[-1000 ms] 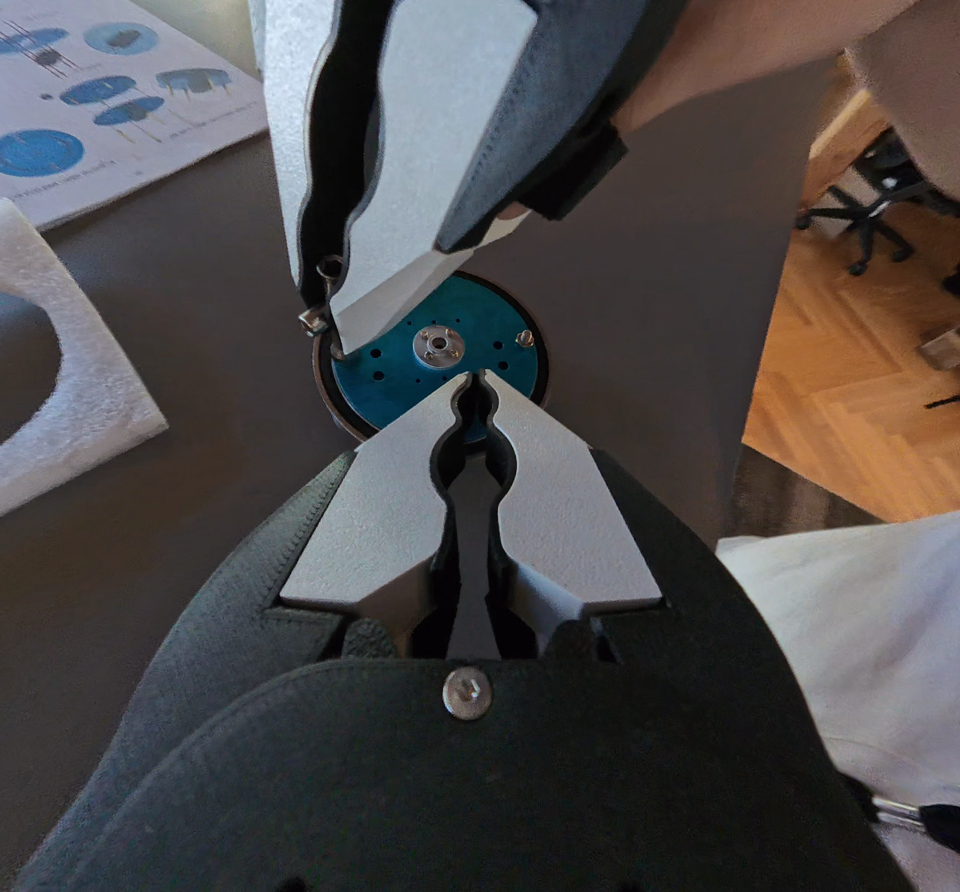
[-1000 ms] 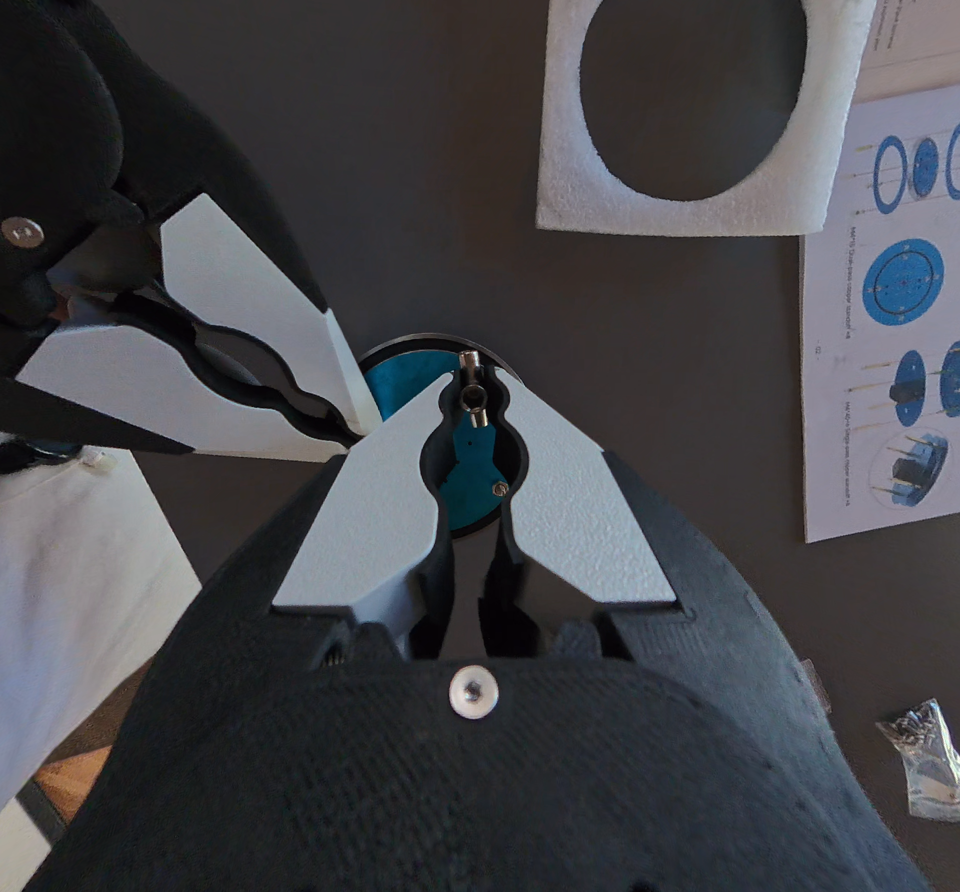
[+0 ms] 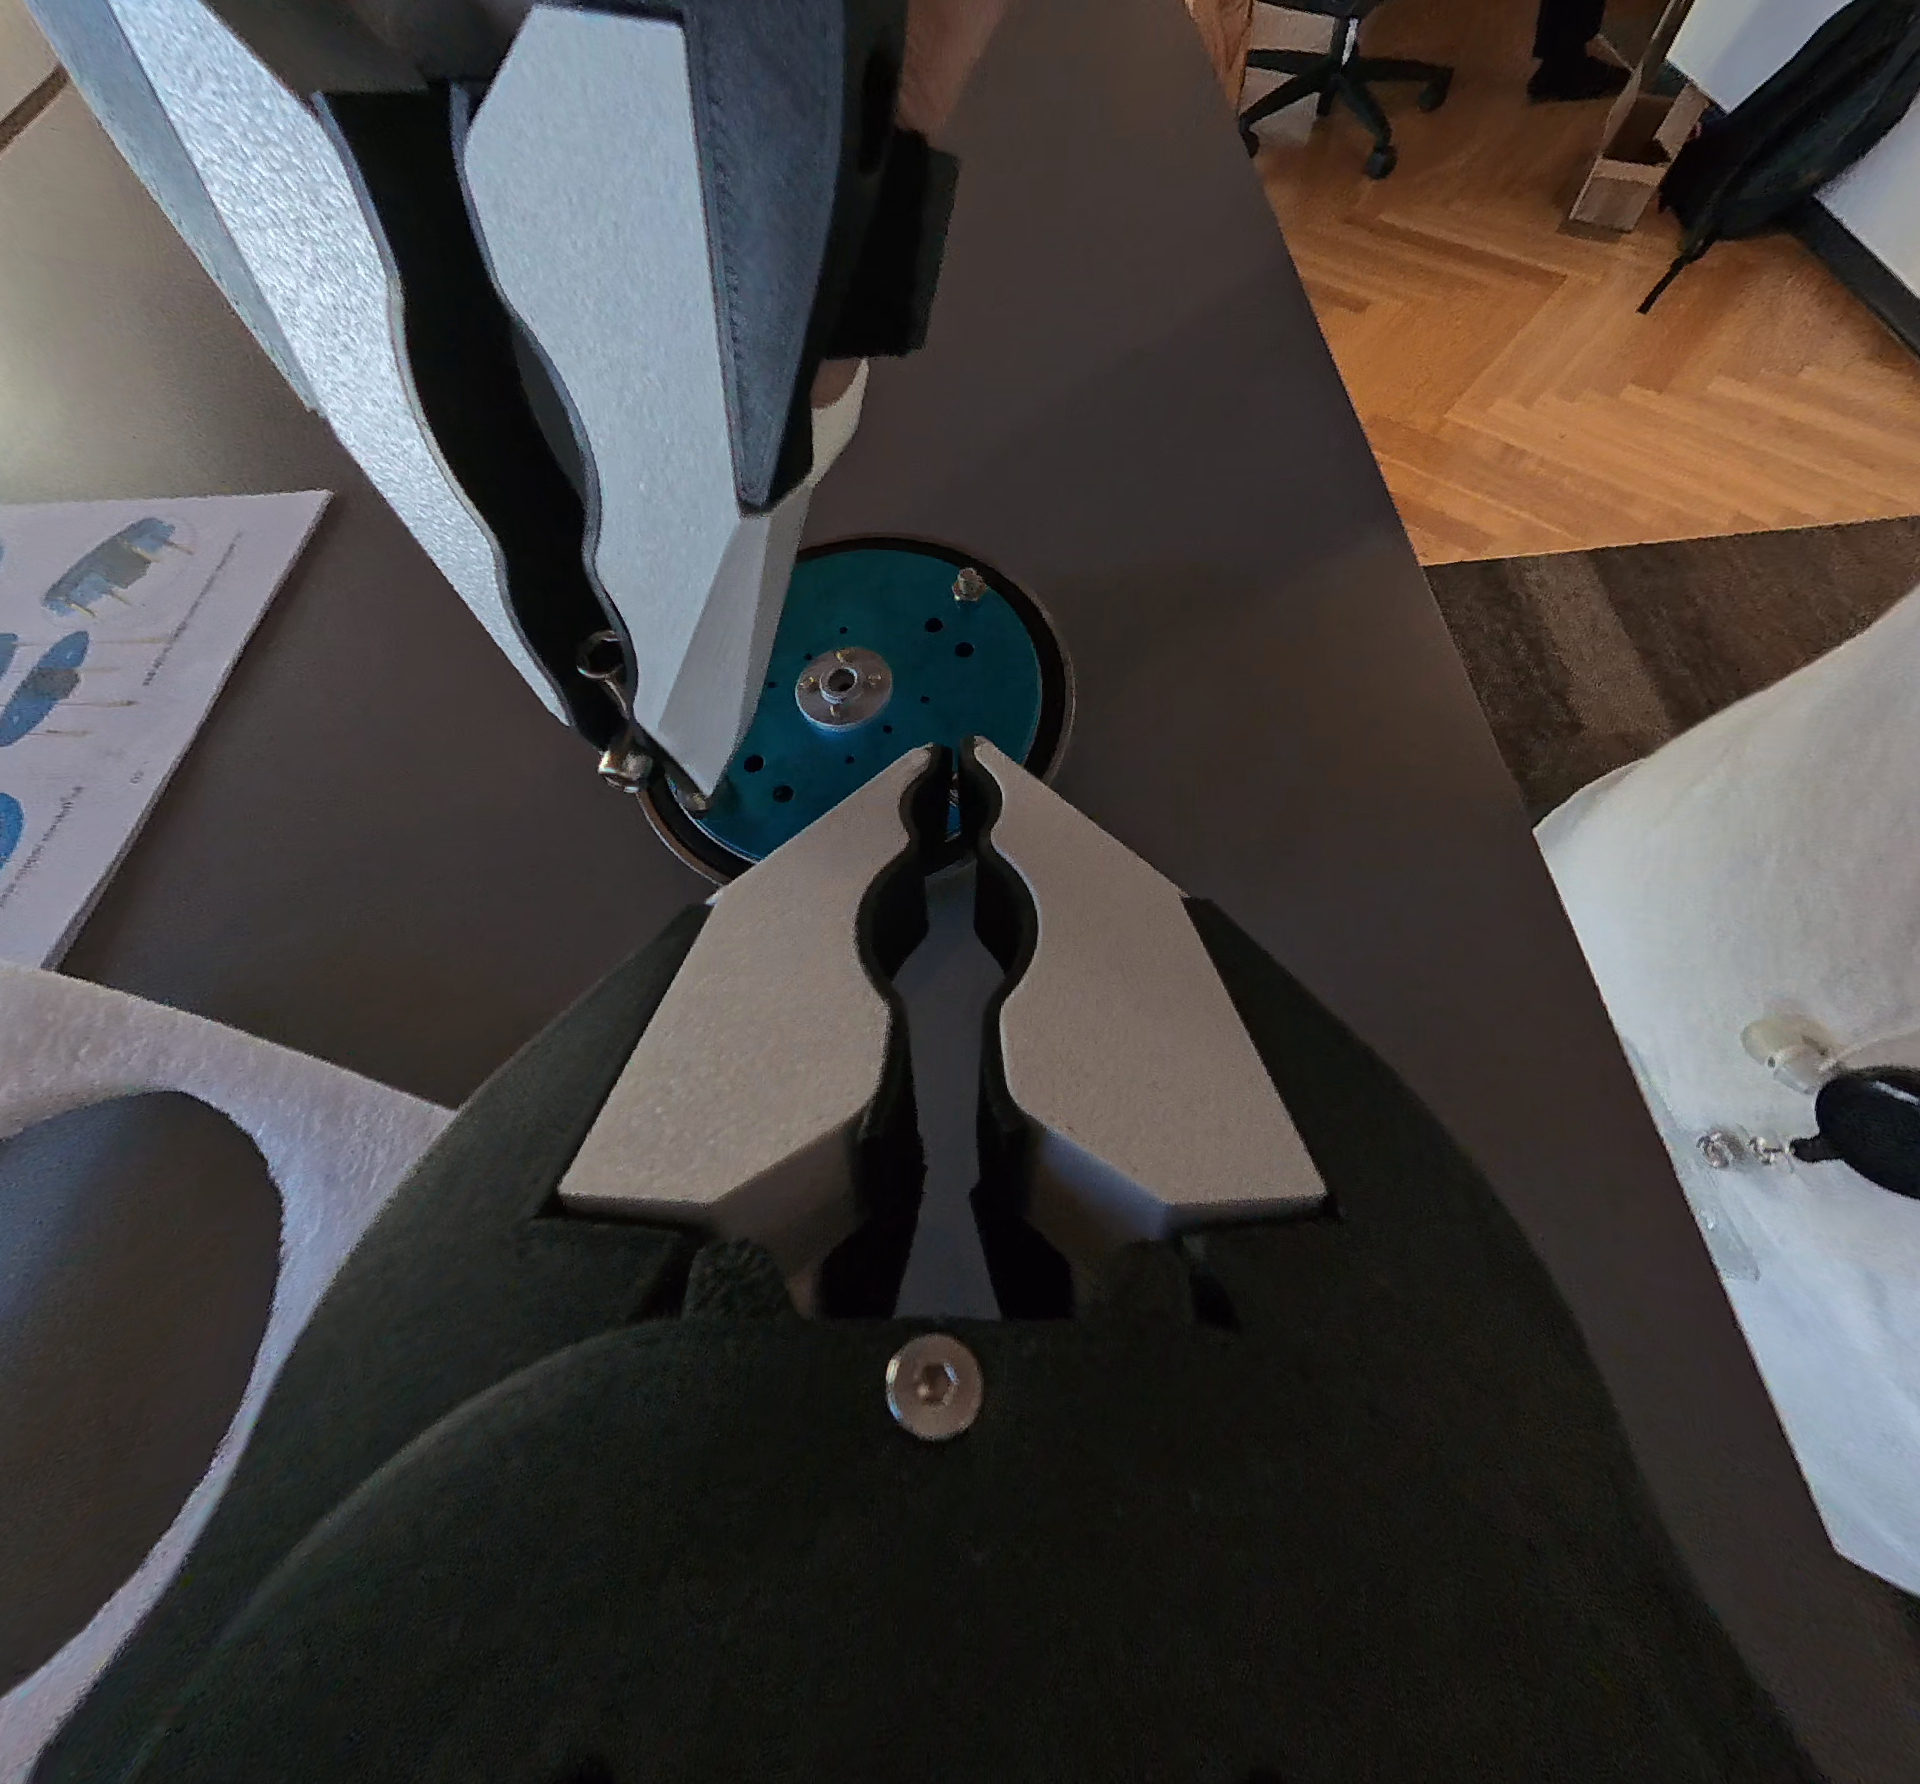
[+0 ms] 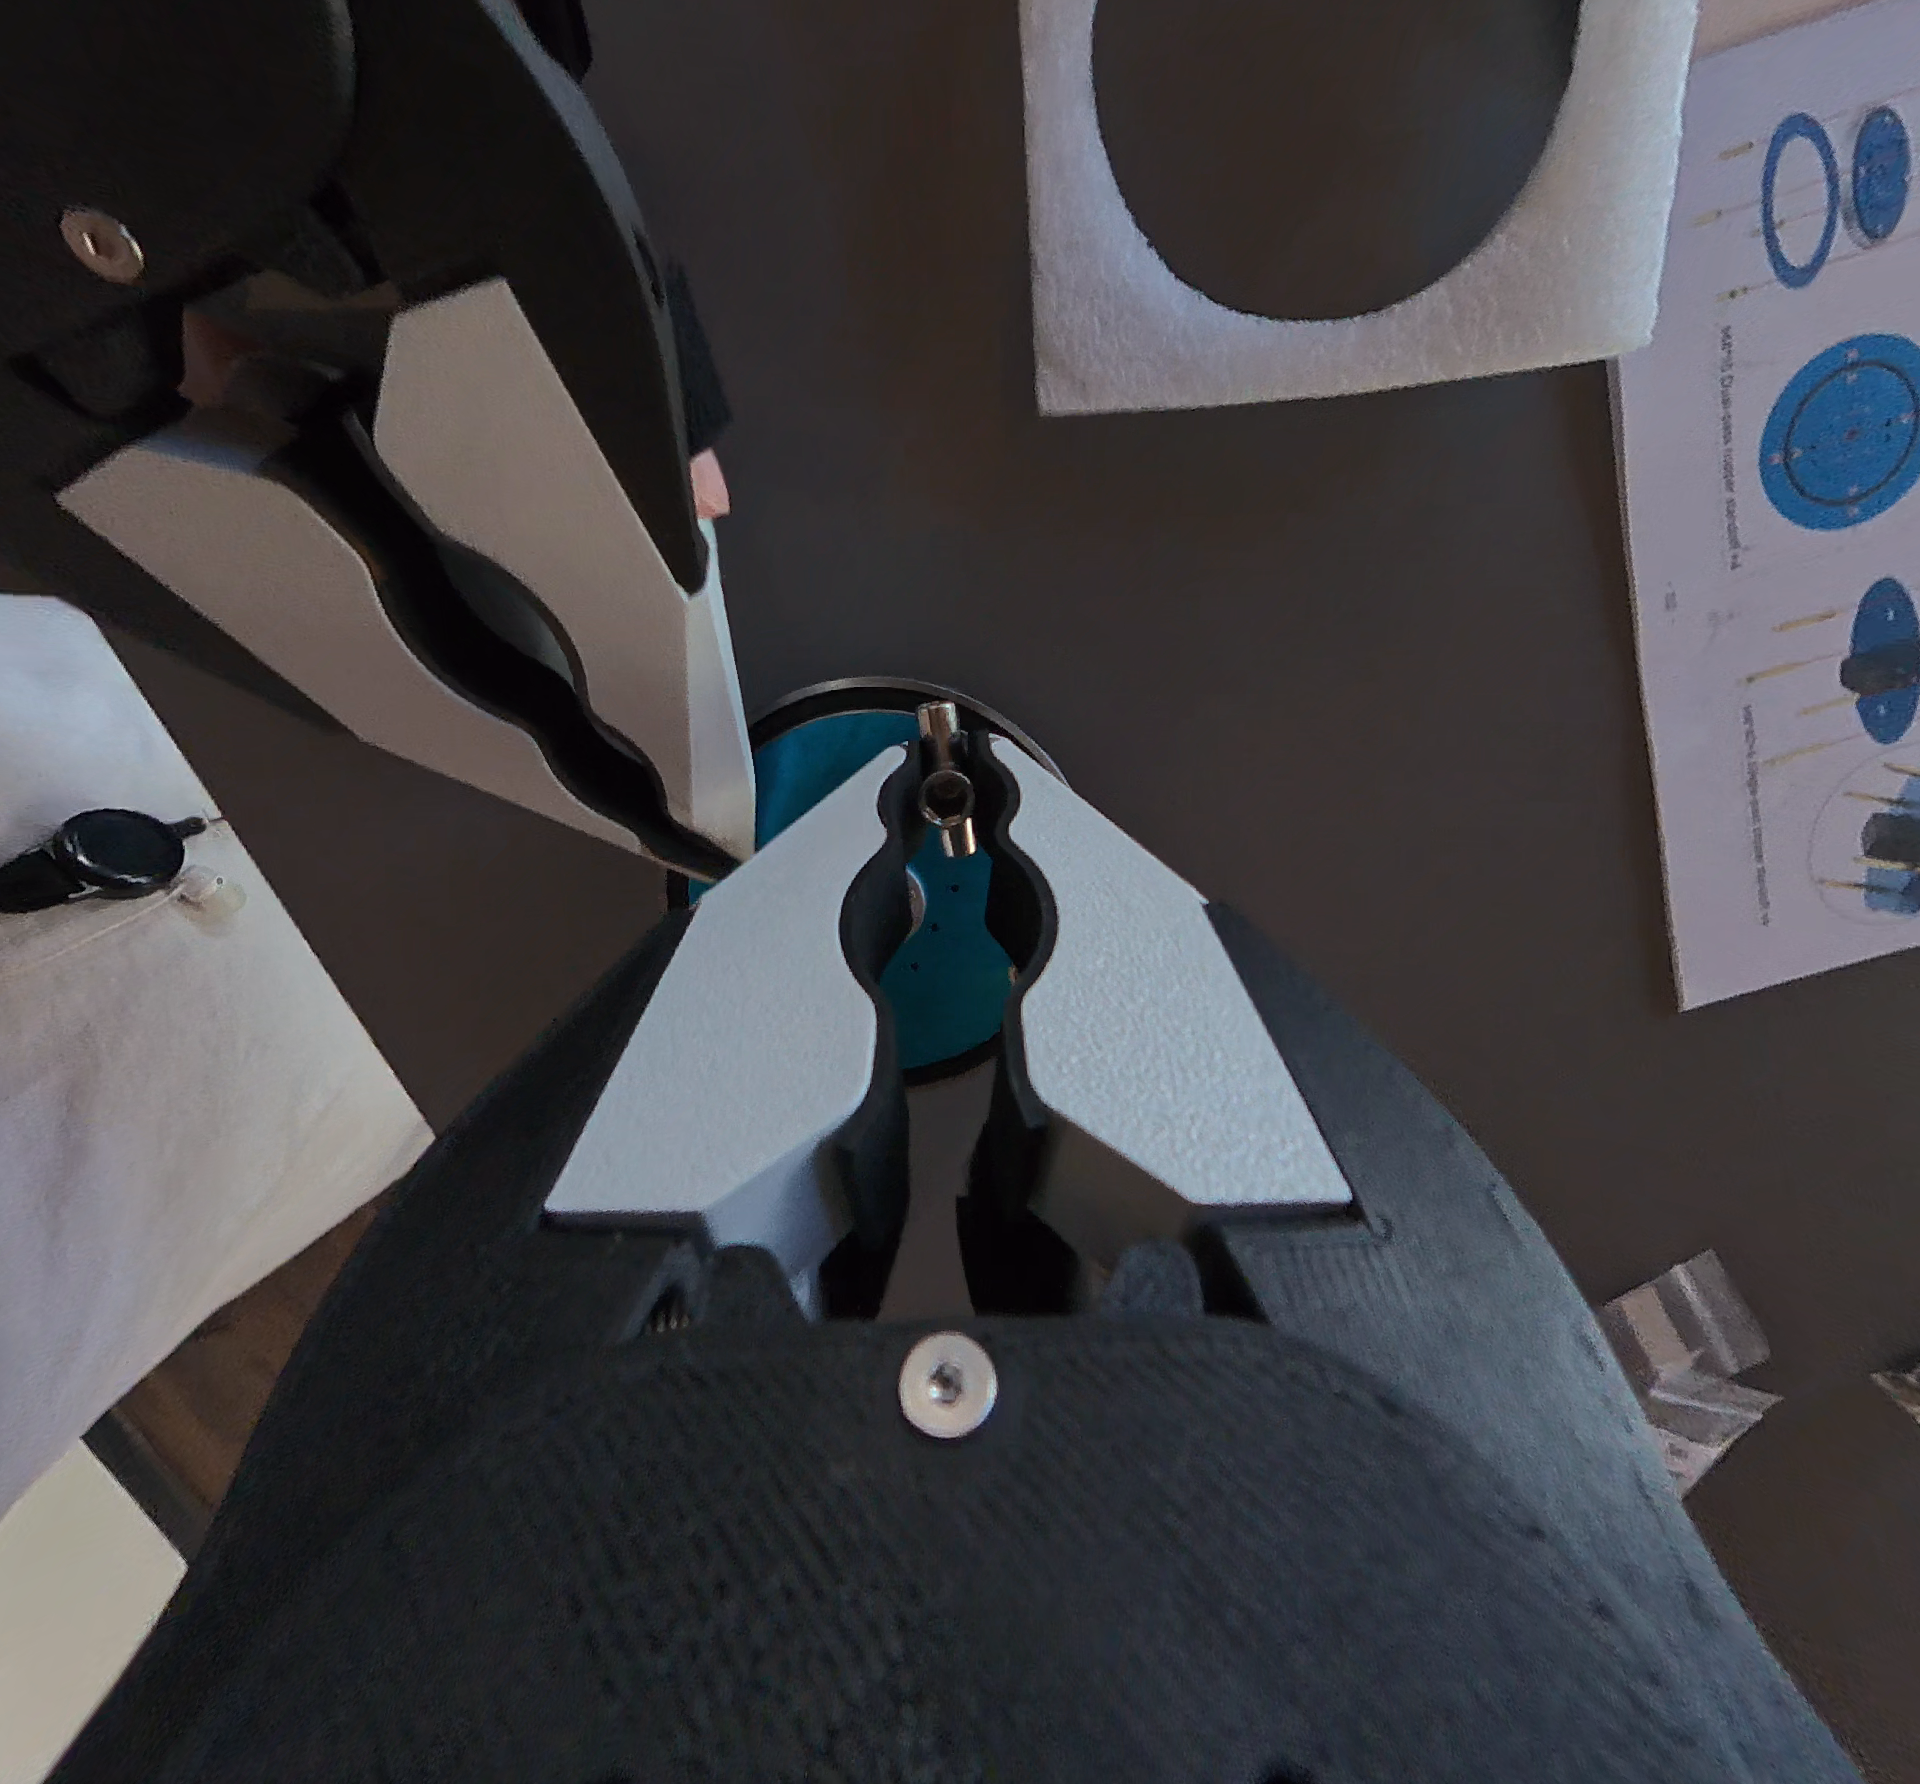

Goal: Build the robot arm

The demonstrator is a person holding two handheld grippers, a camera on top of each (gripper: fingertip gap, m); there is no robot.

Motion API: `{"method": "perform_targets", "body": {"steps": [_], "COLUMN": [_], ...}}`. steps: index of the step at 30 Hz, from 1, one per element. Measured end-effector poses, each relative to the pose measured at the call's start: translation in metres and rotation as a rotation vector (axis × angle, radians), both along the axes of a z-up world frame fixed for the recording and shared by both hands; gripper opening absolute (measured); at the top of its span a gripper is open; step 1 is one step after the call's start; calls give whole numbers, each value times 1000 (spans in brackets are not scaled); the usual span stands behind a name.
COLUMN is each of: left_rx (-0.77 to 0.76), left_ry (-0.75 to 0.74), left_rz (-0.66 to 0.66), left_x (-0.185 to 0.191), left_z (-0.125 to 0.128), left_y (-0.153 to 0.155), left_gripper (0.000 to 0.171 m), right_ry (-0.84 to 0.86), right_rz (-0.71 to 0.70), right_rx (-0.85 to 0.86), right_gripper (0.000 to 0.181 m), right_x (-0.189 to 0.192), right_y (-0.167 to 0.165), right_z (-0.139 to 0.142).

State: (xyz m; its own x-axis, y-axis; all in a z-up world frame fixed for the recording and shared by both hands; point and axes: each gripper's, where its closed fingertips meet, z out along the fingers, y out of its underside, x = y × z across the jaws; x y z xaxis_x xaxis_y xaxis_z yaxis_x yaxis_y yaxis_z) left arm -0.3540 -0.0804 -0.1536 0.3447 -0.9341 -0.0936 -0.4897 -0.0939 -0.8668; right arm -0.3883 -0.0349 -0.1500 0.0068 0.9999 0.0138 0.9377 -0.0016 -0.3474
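Observation:
A blue round disc point(image 3: 914, 654) with a black rim, a silver hub point(image 3: 842, 685) and one small metal post point(image 3: 966, 583) lies flat on the dark table. My left gripper point(image 3: 951, 752) is shut, with its tips on the disc's near edge. I cannot tell whether it pinches the rim. My right gripper point(image 4: 951, 747) is shut on a small silver T-shaped key point(image 4: 945, 784), held over the disc point(image 4: 935, 996). In the left wrist view the right gripper point(image 3: 644, 768) comes down from the upper left, and the key point(image 3: 613, 706) is at the disc's left rim.
A white foam sheet with a round hole point(image 4: 1299, 363) lies beyond the disc and shows in the left wrist view point(image 3: 62, 1038). A printed sheet point(image 4: 1766, 591) lies beside it. A white cloth with a watch point(image 4: 104, 851) and a plastic bag point(image 4: 1683, 1350) are nearby. The table edge point(image 3: 1340, 363) drops to a wood floor. The left gripper's tips are roughly 5 centimetres from the right gripper's.
My left gripper has swung round and tilted steeper while its tips stay at the disc's edge. The right gripper, the key and the disc have hardly moved.

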Motion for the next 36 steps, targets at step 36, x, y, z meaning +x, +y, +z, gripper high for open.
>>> {"method": "perform_targets", "body": {"steps": [36], "left_rx": [22], "left_ry": [22], "left_rz": [-99], "left_x": [10], "left_z": [-3], "left_y": [-1], "left_gripper": [4], "right_ry": [51], "right_rz": [-31], "right_rx": [-14], "right_gripper": [8], "right_x": [5], "right_y": [0], "right_z": [0]}}
